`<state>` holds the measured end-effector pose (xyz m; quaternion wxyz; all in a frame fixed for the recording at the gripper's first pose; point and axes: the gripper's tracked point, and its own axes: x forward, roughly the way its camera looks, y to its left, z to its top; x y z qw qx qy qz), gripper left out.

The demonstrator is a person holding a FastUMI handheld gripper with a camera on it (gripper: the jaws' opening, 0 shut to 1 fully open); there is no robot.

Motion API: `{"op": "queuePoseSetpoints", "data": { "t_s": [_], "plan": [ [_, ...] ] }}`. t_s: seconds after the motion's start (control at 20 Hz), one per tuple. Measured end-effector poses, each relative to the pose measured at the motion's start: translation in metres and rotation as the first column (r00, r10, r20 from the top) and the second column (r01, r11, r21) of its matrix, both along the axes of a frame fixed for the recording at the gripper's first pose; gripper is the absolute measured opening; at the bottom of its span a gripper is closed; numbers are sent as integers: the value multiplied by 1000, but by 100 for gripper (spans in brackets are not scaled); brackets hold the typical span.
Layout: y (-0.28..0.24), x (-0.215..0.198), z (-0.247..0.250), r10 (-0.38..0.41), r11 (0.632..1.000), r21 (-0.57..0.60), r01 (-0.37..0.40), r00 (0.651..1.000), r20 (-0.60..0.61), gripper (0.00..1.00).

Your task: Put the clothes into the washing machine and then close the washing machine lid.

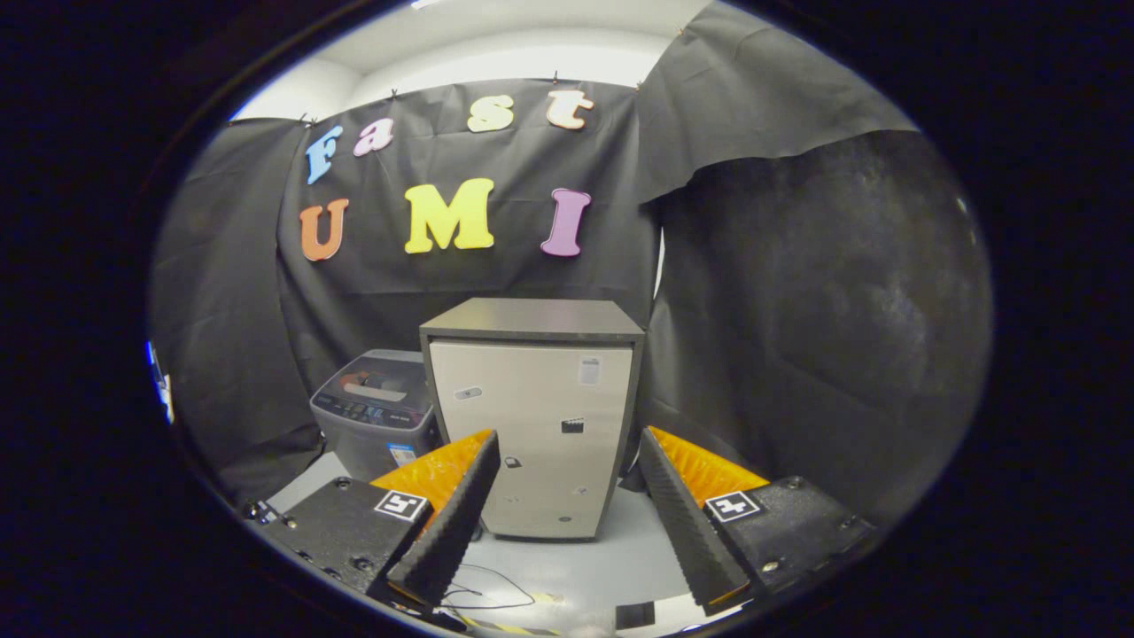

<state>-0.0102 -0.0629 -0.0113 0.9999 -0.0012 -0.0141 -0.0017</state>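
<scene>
The black cloth wall (pixel 797 292) closes the booth behind and to the sides, and in front of it the largest thing on the pale floor (pixel 611 554) is a tall grey cabinet (pixel 532 416) with a flat dark top and a light door dotted with small stickers, standing straight ahead beyond the tongs (pixel 567 505). Just beside its left flank, and lower, sits the washing machine (pixel 376 412), a grey top-loader with a dark control panel along the near edge of its top; something pale with a touch of orange shows on or through its lid, but I cannot tell whether that is clothing, nor whether the lid is up or down. No loose clothes are plainly visible. The tongs are released, fingers spread wide with nothing between them, pointed at the cabinet rather than the machine. To do this step well, the tongs probably want to swing left and forward until the washer's top lies between the fingers, coming in from above rather than from the side, since the cabinet crowds the machine's right edge and leaves little room there. A thin dark cable (pixel 483 589) loops on the floor just ahead of the left finger; worth keeping the fingers clear of it on the way over.
</scene>
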Motion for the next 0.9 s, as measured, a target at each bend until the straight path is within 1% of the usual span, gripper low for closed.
{"op": "queuePoseSetpoints", "data": {
  "t_s": [0.35,0.9],
  "plan": [
    [2,6,-7,-11,1000,-1,11,1000,4,99],
    [-4,7,-20,-5,1000,19,5,1000,1,99]
  ]
}}
